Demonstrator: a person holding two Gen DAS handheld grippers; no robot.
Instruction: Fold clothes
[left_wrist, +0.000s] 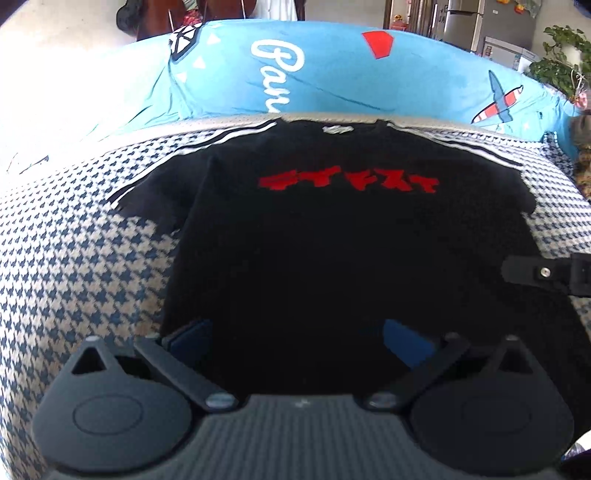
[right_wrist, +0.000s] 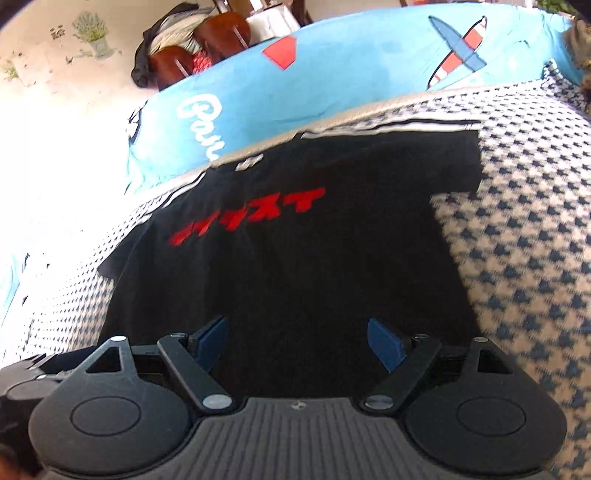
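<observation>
A black T-shirt (left_wrist: 317, 240) with red lettering (left_wrist: 349, 182) lies flat and spread out on a houndstooth-patterned cover (left_wrist: 74, 266), collar at the far side. My left gripper (left_wrist: 297, 341) hovers over the shirt's near hem, open, nothing between its blue pads (left_wrist: 404, 341). In the right wrist view the same T-shirt (right_wrist: 295, 258) fills the middle, its right sleeve (right_wrist: 443, 162) laid out flat. My right gripper (right_wrist: 297, 343) is open above the near hem, toward the shirt's right half. Part of the right gripper (left_wrist: 546, 273) shows at the right edge of the left wrist view.
A bright blue printed blanket (left_wrist: 332, 70) lies bunched behind the cover. Beyond it are brown chairs (right_wrist: 207, 44) with clothes, a refrigerator (left_wrist: 491, 26) and a leafy plant (left_wrist: 557, 62). Houndstooth cover (right_wrist: 524, 240) extends wide to the right of the shirt.
</observation>
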